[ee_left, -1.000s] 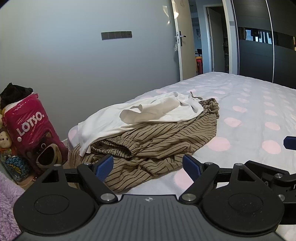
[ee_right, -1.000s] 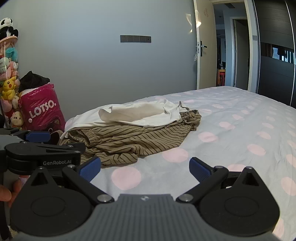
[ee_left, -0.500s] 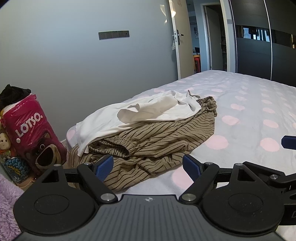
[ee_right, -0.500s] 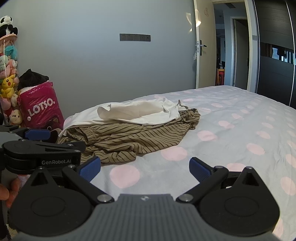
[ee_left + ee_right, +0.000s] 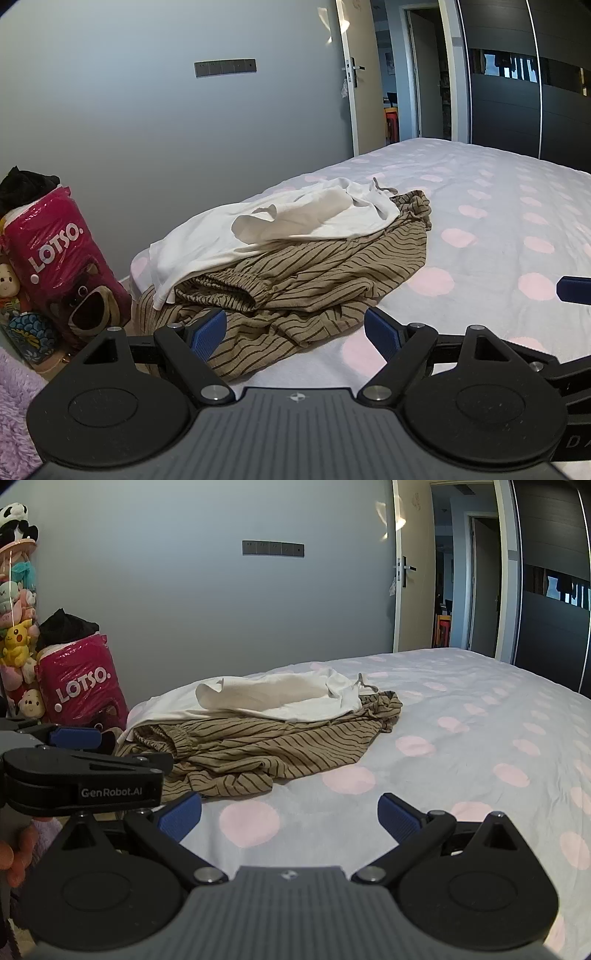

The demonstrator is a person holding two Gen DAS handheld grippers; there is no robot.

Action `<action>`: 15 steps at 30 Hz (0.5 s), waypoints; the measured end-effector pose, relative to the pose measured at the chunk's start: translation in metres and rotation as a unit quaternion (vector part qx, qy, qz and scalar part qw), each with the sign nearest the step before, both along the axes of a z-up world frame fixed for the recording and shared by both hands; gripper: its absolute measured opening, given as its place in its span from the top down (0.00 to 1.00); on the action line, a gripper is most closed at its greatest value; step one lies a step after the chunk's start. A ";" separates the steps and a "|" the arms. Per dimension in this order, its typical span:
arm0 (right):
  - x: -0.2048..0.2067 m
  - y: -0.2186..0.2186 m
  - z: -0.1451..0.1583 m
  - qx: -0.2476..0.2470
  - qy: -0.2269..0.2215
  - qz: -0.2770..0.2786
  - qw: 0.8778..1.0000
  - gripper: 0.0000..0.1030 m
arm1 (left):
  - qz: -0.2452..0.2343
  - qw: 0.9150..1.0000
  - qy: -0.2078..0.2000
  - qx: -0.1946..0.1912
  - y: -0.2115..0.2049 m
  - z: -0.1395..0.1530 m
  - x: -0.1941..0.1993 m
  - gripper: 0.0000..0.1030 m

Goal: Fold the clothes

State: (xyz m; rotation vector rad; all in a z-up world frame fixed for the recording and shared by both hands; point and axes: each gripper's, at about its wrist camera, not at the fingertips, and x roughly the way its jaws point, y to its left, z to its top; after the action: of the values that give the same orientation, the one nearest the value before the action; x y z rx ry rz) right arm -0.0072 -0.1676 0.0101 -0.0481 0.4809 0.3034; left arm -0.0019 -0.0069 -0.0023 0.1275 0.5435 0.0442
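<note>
On the near corner of the bed (image 5: 498,206), whose pale cover carries pink dots, 2 garments lie in a loose heap: a white garment (image 5: 280,225) spread crumpled on top, and a tan striped garment (image 5: 317,280) beneath it, bunched and spilling toward the bed's edge on the wall side. In the right wrist view the same heap sits ahead and to the left, the white garment (image 5: 266,698) over the striped one (image 5: 266,749). The left gripper (image 5: 295,328) hovers low just in front of the striped cloth, its 2 blue-padded fingers spread wide with nothing between them; the left pad shows against the cloth's near hem, though whether it touches cannot be told. The right gripper (image 5: 290,816) is likewise spread wide and holds nothing, poised over bare bed cover a little apart from the heap. The left gripper's black body, marked GenRobot.AI, shows at the left of the right wrist view, with part of a hand (image 5: 14,853) at the frame's edge. Beside the bed on the floor stands a pink bag (image 5: 62,266) printed LOTSO, and a column of plush toys (image 5: 16,635) stands next to it against the grey wall (image 5: 166,129). An open door (image 5: 402,576) lies beyond the bed.
</note>
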 end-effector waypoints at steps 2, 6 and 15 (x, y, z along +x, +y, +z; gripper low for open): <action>0.000 0.001 -0.001 -0.001 0.001 0.000 1.000 0.01 | 0.002 1.000 0.000 0.000 0.000 0.000 0.000 0.21; 0.001 0.001 -0.002 -0.004 0.002 0.000 1.000 0.01 | 0.003 1.000 0.001 0.001 -0.001 -0.001 0.000 0.21; 0.003 0.001 -0.005 -0.009 0.010 -0.004 1.000 0.01 | 0.003 1.000 0.005 0.000 -0.002 -0.002 0.001 0.21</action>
State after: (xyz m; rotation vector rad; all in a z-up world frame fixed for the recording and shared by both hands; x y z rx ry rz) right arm -0.0047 -0.1663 0.0053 -0.0603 0.5035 0.2927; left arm -0.0009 -0.0090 -0.0048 0.1252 0.5543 0.0489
